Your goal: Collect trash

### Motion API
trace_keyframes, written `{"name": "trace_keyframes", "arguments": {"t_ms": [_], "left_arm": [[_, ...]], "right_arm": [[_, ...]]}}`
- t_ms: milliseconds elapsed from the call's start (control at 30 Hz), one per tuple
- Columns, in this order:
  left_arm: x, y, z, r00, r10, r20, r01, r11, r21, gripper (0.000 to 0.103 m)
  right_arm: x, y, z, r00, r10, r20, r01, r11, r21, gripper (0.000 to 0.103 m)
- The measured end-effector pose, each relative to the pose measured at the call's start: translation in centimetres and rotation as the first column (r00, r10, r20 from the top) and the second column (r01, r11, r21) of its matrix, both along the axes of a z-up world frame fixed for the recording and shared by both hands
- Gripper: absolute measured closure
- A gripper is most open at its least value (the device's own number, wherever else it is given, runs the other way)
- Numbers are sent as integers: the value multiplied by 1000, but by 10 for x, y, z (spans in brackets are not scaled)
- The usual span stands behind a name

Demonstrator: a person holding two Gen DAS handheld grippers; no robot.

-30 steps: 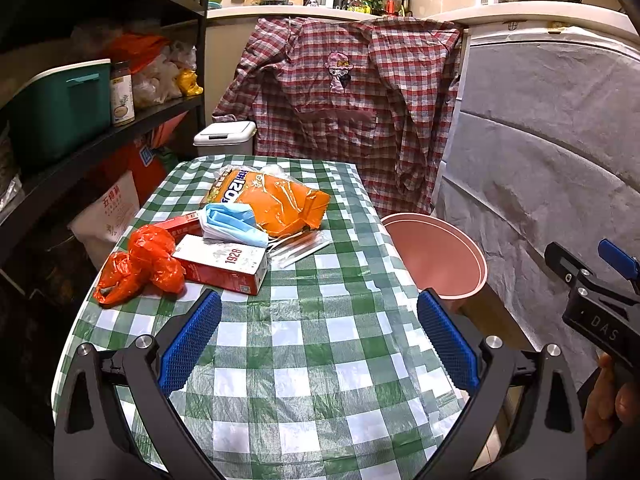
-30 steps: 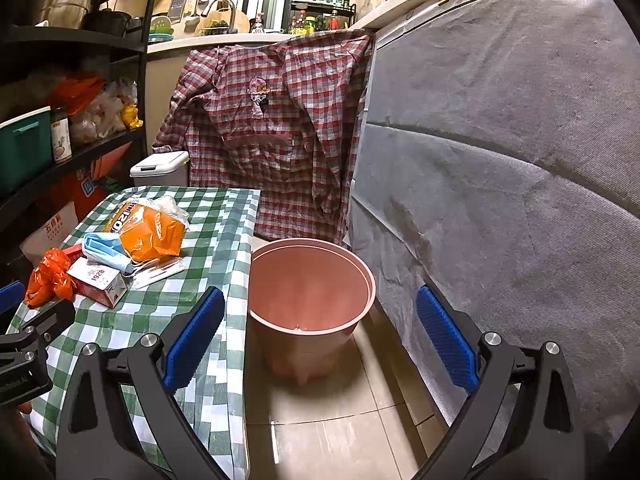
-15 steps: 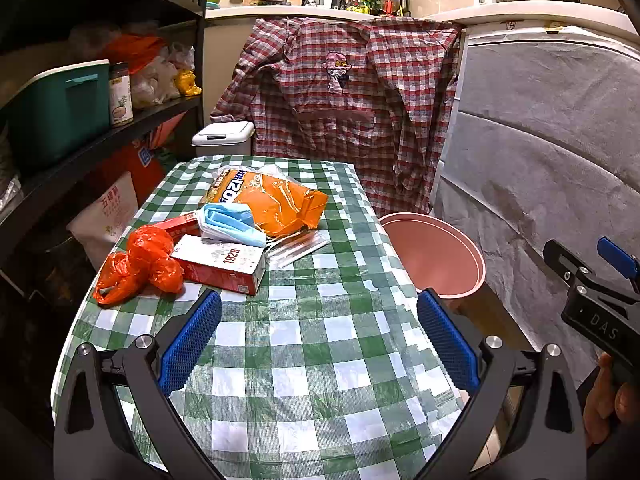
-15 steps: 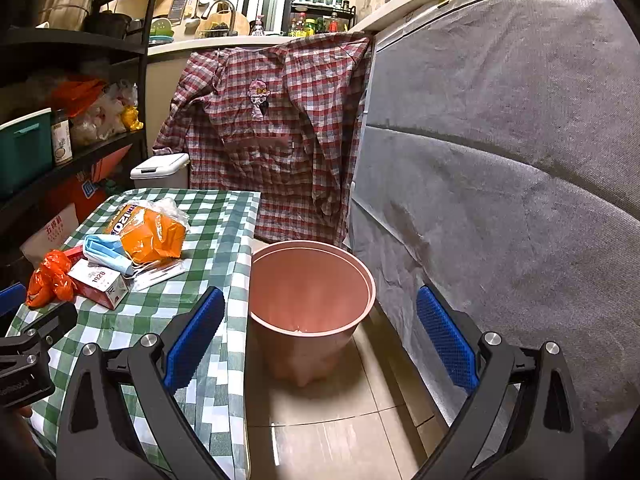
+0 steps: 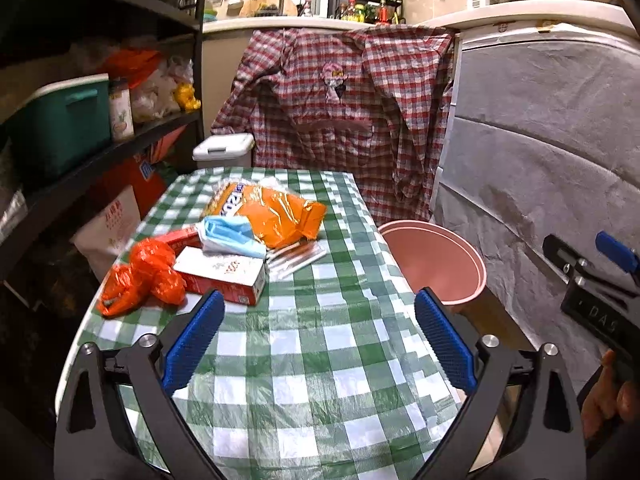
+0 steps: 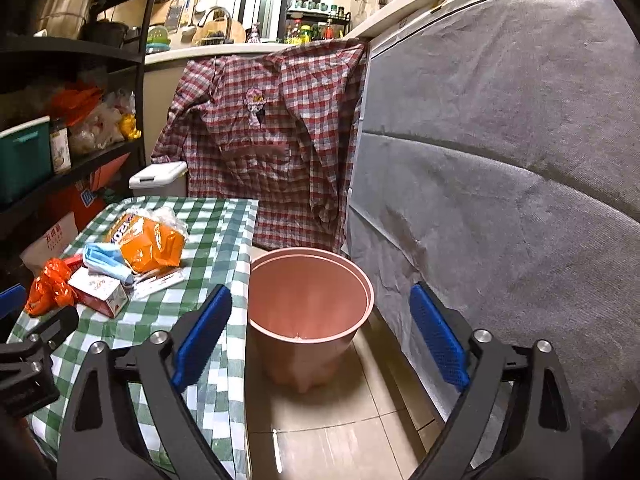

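A pile of trash lies on the far left of the green checked table point(image 5: 304, 360): an orange plastic bag point(image 5: 140, 276), a red and white carton point(image 5: 222, 270), a blue face mask point(image 5: 232, 236), an orange snack bag point(image 5: 276, 212) and clear wrapped sticks point(image 5: 296, 258). A pink bin point(image 5: 436, 264) stands on the floor right of the table; in the right wrist view the bin point(image 6: 308, 312) looks empty. My left gripper point(image 5: 318, 326) is open over the table, short of the carton. My right gripper point(image 6: 320, 324) is open and empty, above the bin.
A plaid shirt point(image 5: 340, 120) hangs behind the table. A grey covered surface point(image 6: 500, 180) walls the right side. Dark shelves point(image 5: 80, 152) with a teal box point(image 5: 60, 120) stand at the left. A white lidded bin point(image 5: 222, 148) stands beyond the table.
Both grippers have moved slightly forward. Both stay open. The trash has not moved.
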State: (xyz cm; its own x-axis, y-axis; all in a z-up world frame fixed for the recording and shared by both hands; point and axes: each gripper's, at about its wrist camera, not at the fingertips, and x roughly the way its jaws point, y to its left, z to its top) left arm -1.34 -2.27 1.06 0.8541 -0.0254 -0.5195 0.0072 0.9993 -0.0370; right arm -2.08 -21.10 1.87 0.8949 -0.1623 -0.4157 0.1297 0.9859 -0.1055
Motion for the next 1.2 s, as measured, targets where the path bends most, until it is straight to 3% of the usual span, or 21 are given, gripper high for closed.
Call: {"name": "trace_keyframes", "arguments": {"t_ms": [200, 400, 500, 733, 867, 967, 1067, 1200], "left_arm": [[-6, -2, 12, 998, -1, 56, -1, 999, 33, 21], [-1, 11, 43, 998, -39, 51, 40, 999, -13, 27], [7, 25, 70, 995, -40, 87, 43, 999, -24, 28], [30, 59, 122, 980, -27, 196, 22, 999, 29, 28], [41, 81, 125, 975, 0, 224, -7, 1000, 31, 33], [55, 97, 110, 980, 13, 198, -15, 1000, 11, 44], [71, 108, 99, 989, -32, 146, 29, 999, 22, 52], [78, 121, 95, 983, -103, 150, 90, 991, 95, 52]], "right_arm": [[0, -4, 3, 1000, 8, 3, -8, 999, 46, 28], [1, 6, 24, 997, 64, 39, -66, 997, 46, 38], [3, 15, 40, 992, 109, 68, -112, 992, 51, 49], [25, 45, 65, 976, 195, 102, -202, 977, 66, 75], [39, 70, 71, 963, 244, 112, -254, 964, 81, 82], [56, 94, 67, 953, 282, 107, -292, 951, 98, 83], [66, 112, 61, 945, 312, 104, -322, 941, 101, 83], [81, 144, 47, 924, 370, 96, -378, 922, 88, 83]]}}
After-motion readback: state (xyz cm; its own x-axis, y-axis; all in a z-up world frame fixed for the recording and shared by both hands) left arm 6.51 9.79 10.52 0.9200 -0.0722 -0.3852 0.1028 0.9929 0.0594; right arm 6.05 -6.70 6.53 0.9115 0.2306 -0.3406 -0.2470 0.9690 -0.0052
